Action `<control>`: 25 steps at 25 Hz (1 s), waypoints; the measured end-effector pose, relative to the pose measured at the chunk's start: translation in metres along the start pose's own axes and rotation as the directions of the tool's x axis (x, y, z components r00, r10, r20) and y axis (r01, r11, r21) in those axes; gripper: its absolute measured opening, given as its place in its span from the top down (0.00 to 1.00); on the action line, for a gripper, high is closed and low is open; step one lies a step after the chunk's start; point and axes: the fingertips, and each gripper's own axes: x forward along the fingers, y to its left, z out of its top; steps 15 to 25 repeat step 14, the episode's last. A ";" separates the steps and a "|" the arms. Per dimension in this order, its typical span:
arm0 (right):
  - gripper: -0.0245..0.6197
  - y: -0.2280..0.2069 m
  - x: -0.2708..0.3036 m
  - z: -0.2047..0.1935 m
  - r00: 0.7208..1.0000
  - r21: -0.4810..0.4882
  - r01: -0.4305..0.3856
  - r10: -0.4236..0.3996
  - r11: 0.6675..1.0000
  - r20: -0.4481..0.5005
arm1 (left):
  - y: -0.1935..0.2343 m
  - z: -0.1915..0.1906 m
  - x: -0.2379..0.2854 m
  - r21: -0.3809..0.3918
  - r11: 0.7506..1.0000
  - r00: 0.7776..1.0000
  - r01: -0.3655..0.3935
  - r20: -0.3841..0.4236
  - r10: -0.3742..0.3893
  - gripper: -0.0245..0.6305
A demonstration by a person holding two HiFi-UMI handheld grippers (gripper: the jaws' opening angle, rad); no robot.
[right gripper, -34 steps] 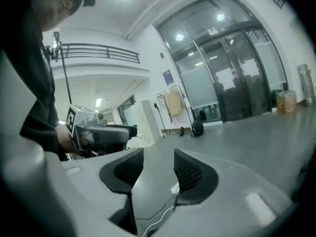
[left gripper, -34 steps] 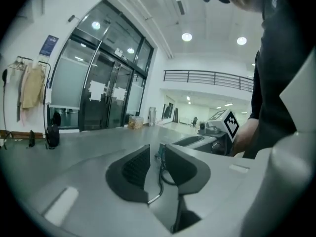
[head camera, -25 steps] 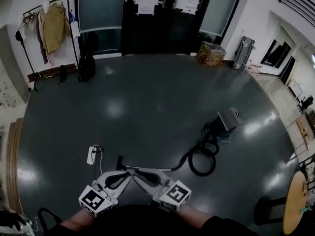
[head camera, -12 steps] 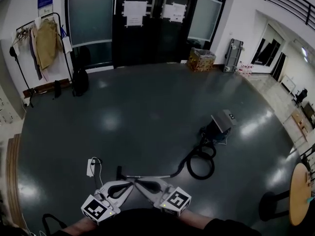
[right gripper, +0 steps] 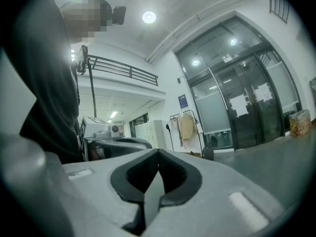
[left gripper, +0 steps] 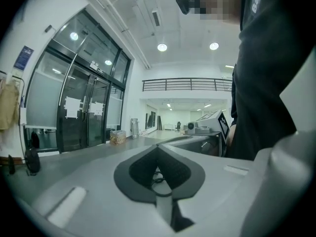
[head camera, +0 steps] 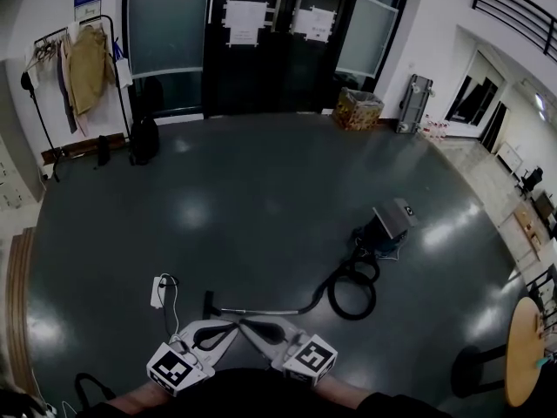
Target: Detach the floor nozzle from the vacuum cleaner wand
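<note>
1. The left gripper (head camera: 228,326) is clenched: its 2 jaws meet with nothing between them.
2. The right gripper (head camera: 246,325) is likewise clenched and empty, its jaws pressed together.
3. The 2 grippers angle inward toward each other, and in the head view their tips sit just beside one another, low in front of the person.
4. In the head view the vacuum cleaner wand (head camera: 261,312) lies flat on the dark floor (head camera: 261,198) just beyond both tips, running across them from left to right.
5. The floor nozzle (head camera: 209,304) is on the wand's left end, ahead of and slightly left of the left gripper; neither gripper touches it.
6. Off the wand's right end, ahead and to the right of the right gripper, the black hose (head camera: 352,292) curls into a loop.
7. Farther beyond that loop, well apart from both grippers, stands the vacuum body (head camera: 389,225).
8. A white power strip (head camera: 158,292) with its cable lies on the floor left of the nozzle, near the left gripper's outer side.
9. Far ahead of both grippers are dark glass doors (head camera: 261,42), with a coat rack (head camera: 78,68) off to the left.
</note>
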 end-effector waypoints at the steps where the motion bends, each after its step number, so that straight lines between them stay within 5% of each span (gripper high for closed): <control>1: 0.96 0.000 0.000 0.000 1.000 0.001 0.004 -0.004 1.000 -0.001 | 0.000 0.002 -0.001 0.005 1.000 1.000 0.001 -0.002 -0.001 0.97; 25: 0.96 -0.008 -0.014 -0.014 0.999 -0.001 0.051 -0.051 0.999 -0.017 | -0.009 -0.006 0.002 0.027 1.000 1.000 0.000 -0.015 0.000 0.97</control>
